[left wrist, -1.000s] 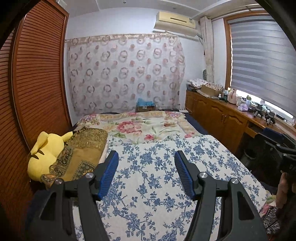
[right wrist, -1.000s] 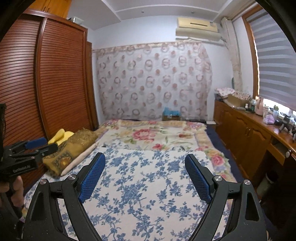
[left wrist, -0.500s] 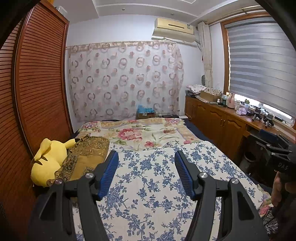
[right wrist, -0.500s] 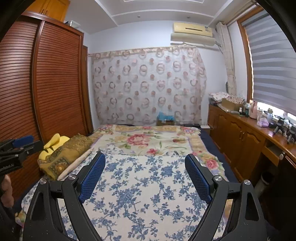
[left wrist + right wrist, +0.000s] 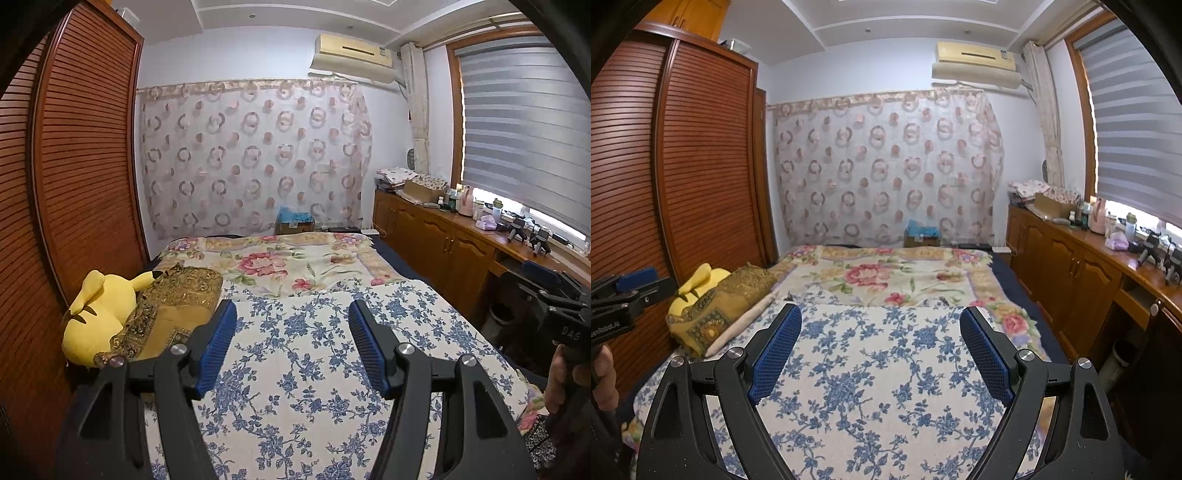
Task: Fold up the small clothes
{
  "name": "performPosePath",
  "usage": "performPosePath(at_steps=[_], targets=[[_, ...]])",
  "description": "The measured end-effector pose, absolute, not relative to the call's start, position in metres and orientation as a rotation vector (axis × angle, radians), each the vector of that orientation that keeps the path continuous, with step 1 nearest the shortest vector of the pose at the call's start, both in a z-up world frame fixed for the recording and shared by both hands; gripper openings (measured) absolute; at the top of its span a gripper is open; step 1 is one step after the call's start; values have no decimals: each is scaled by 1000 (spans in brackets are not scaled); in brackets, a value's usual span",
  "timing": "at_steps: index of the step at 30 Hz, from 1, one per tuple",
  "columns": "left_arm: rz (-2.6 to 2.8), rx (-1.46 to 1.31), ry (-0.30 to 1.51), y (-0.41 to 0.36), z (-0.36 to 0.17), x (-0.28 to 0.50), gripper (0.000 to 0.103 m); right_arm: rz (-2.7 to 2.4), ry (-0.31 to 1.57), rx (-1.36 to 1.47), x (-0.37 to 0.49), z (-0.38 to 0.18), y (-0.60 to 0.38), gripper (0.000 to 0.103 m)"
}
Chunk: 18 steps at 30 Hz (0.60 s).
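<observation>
My left gripper (image 5: 291, 317) is open and empty, held above a bed covered by a white spread with blue flowers (image 5: 306, 369). My right gripper (image 5: 879, 321) is open and empty above the same spread (image 5: 886, 369). No small garment shows in either view. The right gripper also shows at the right edge of the left wrist view (image 5: 554, 295), and the left gripper at the left edge of the right wrist view (image 5: 624, 288).
A pink-flowered blanket (image 5: 288, 258) covers the far half of the bed. A gold patterned pillow (image 5: 173, 310) and a yellow plush toy (image 5: 96, 314) lie at the bed's left edge, by the wooden wardrobe (image 5: 74, 184). A wooden sideboard (image 5: 443, 243) with bottles runs along the right under the window.
Both grippers have risen and tilted upward, so more wall and ceiling show. Their jaws stay open.
</observation>
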<state>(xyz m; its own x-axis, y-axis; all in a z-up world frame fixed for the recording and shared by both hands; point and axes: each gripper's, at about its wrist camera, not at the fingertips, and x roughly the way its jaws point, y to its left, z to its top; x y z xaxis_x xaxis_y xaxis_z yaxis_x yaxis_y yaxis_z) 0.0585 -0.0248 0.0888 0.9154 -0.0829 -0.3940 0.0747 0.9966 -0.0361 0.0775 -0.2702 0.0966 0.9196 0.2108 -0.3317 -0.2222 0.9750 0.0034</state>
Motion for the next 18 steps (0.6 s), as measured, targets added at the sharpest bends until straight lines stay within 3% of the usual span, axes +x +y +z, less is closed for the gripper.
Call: performPosePath(at_steps=[18], targets=[[-79,-24,407,-24,86,60,63,224,341,-32,77,94,-270,90]])
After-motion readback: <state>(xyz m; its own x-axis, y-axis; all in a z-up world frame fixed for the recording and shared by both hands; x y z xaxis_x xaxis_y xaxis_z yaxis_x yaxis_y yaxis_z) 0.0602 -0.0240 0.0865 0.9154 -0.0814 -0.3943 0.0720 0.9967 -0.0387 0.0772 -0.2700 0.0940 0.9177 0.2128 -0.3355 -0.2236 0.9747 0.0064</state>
